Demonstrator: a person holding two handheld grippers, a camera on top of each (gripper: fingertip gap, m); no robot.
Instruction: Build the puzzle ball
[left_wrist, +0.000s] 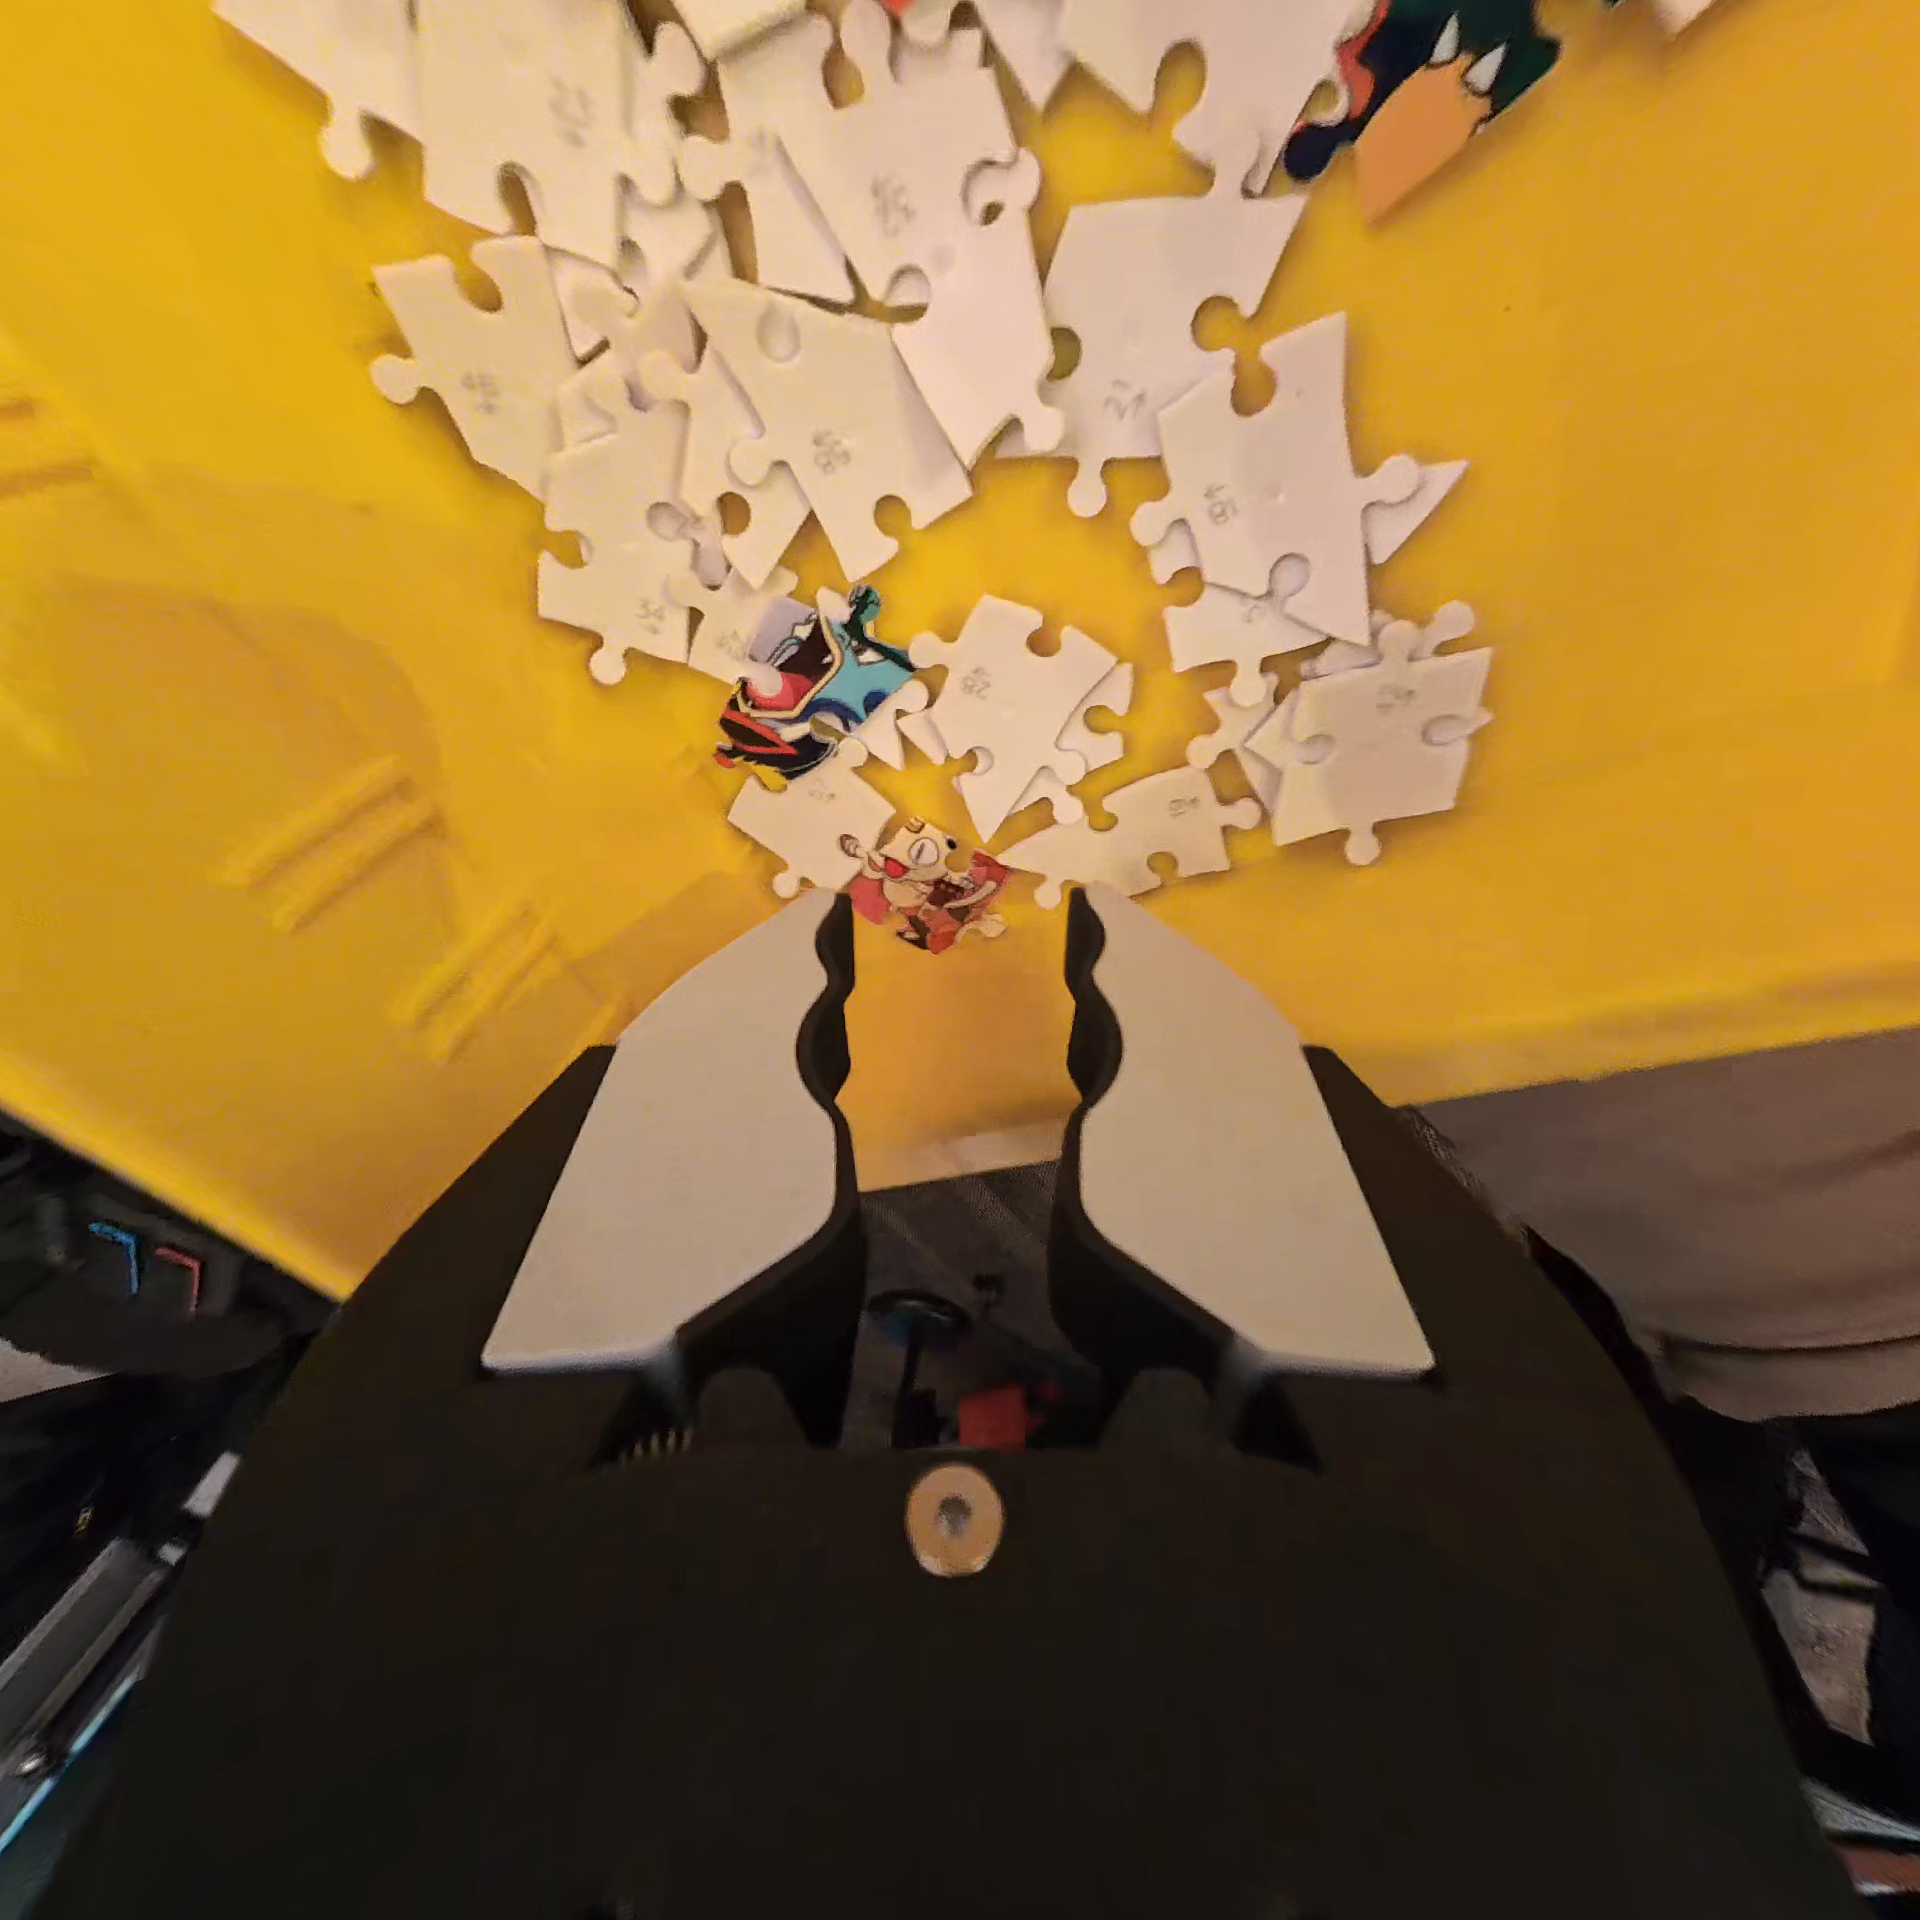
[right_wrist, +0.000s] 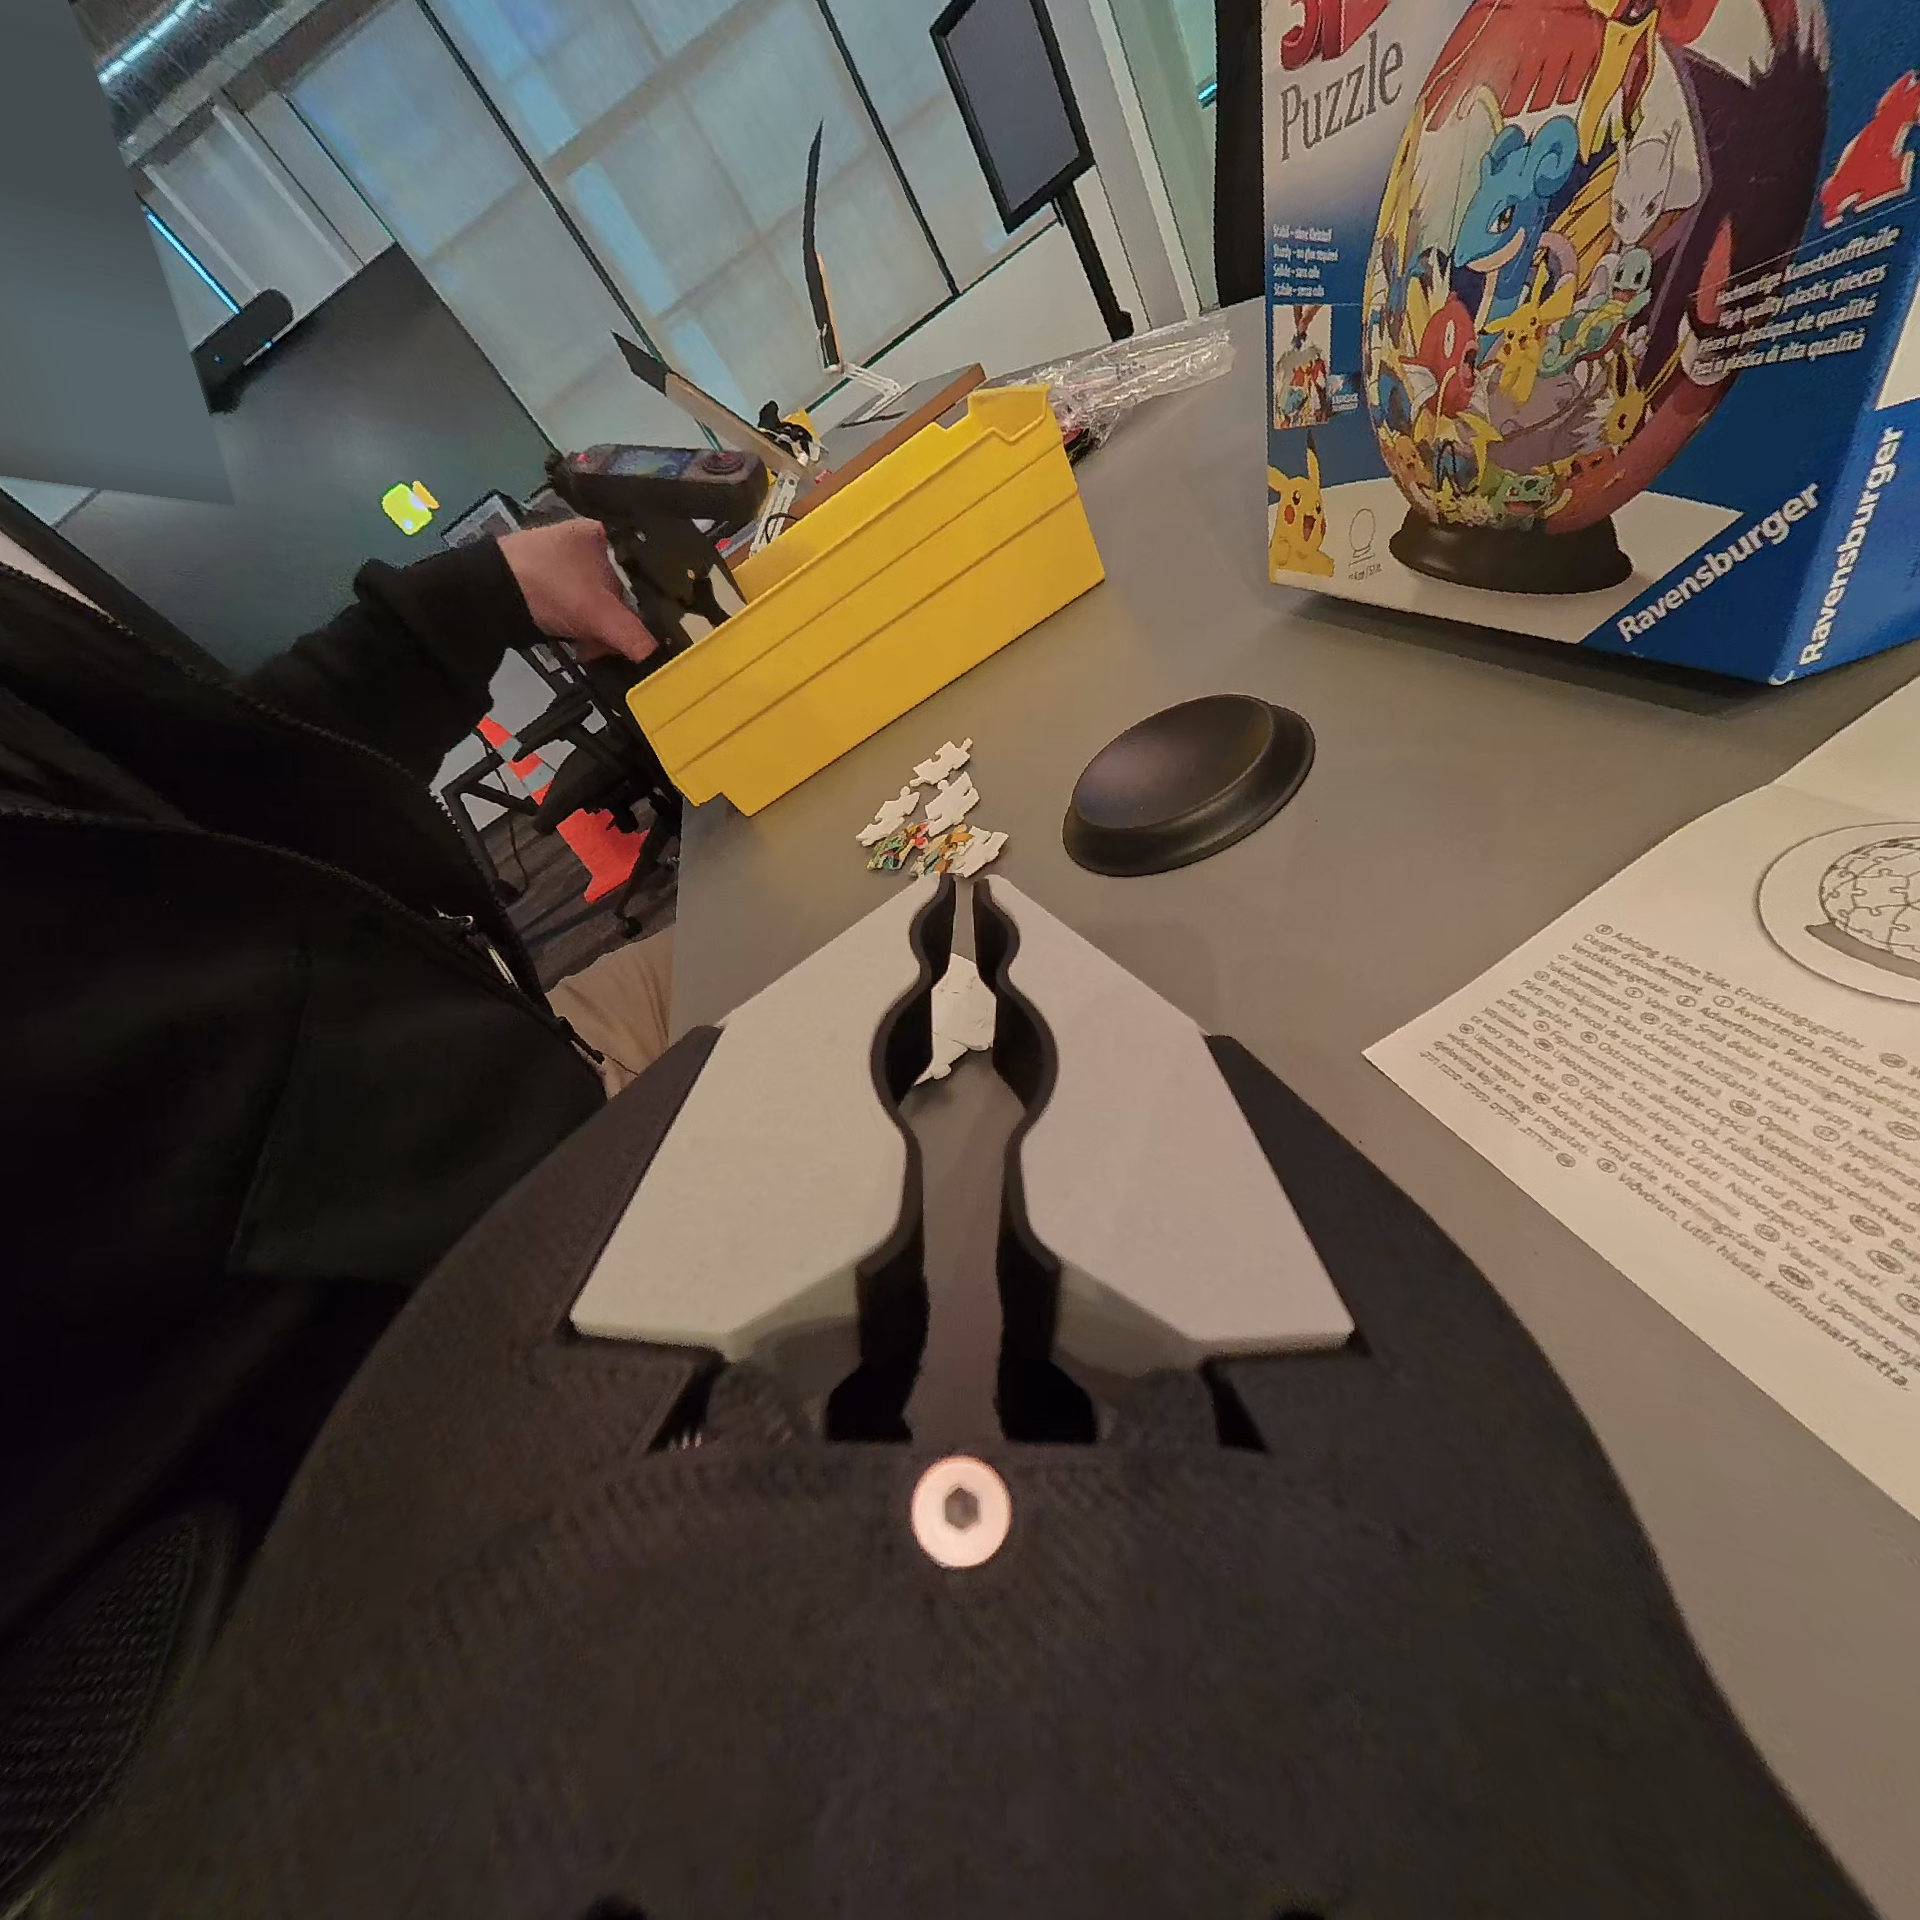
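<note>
My left gripper is open and empty, low over the floor of a yellow bin. A heap of puzzle pieces lies there, most with the white back up. A pink and red printed piece lies just ahead of the tips, and a blue and black one lies farther in. My right gripper is shut on a white puzzle piece, which is pinched midway along the fingers, above the grey table. A small pile of pieces lies just beyond its tips.
In the right wrist view a black round stand sits right of the pile. The yellow bin stands behind, with a hand holding the left gripper at its left end. The puzzle box stands far right. An instruction sheet lies near right. Left tips to right tips: about 50 cm.
</note>
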